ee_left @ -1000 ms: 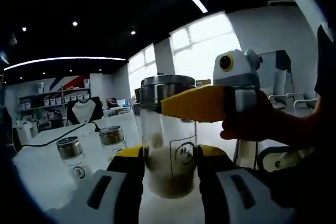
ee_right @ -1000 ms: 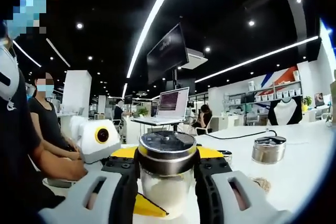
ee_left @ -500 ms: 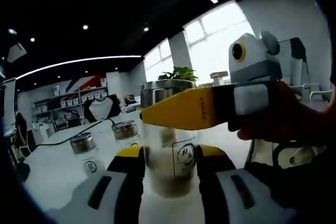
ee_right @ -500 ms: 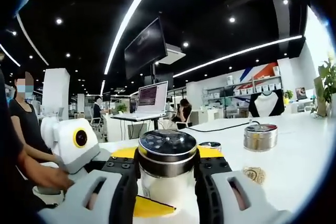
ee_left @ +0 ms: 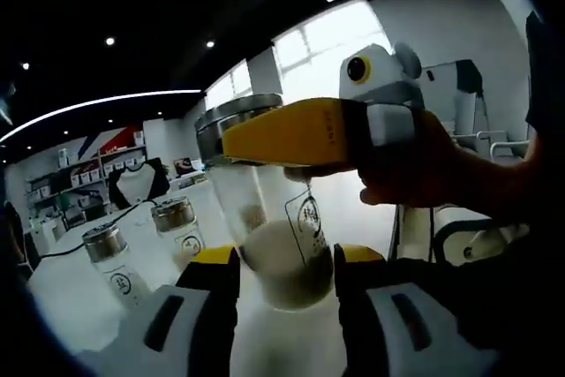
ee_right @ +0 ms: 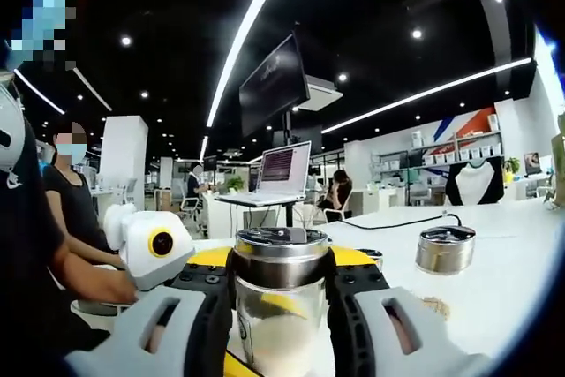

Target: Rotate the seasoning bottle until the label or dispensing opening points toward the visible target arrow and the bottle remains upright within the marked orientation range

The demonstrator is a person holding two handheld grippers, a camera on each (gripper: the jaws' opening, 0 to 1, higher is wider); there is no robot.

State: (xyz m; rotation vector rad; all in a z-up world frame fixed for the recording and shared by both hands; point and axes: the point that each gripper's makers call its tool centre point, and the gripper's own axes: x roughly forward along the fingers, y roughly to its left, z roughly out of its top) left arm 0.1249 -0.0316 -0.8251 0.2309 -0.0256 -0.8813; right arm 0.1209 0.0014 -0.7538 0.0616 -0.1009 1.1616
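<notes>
The seasoning bottle (ee_left: pixel 275 249) is clear glass with a metal lid (ee_left: pixel 231 119), a printed label (ee_left: pixel 308 215) and pale powder in its lower half. My left gripper (ee_left: pixel 284 258) is shut on its lower body, and the bottle leans with its top to the left. From the right, held by a hand, my right gripper (ee_left: pixel 287 134) clamps the lid with its yellow jaw across it. In the right gripper view, my right gripper (ee_right: pixel 281 264) is shut on the lid (ee_right: pixel 281 258), with the glass body (ee_right: pixel 281 333) below it.
Two smaller lidded bottles (ee_left: pixel 179 225) (ee_left: pixel 110 255) stand on the white table (ee_left: pixel 71 297) at the left. In the right gripper view a short metal-lidded jar (ee_right: pixel 446 249) and a black cable (ee_right: pixel 406 222) lie to the right. A person (ee_right: pixel 75 209) sits at the left.
The bottle has tipped, its top now leaning left in the left gripper view. In the right gripper view the lid shows more side-on. Both grippers keep their hold.
</notes>
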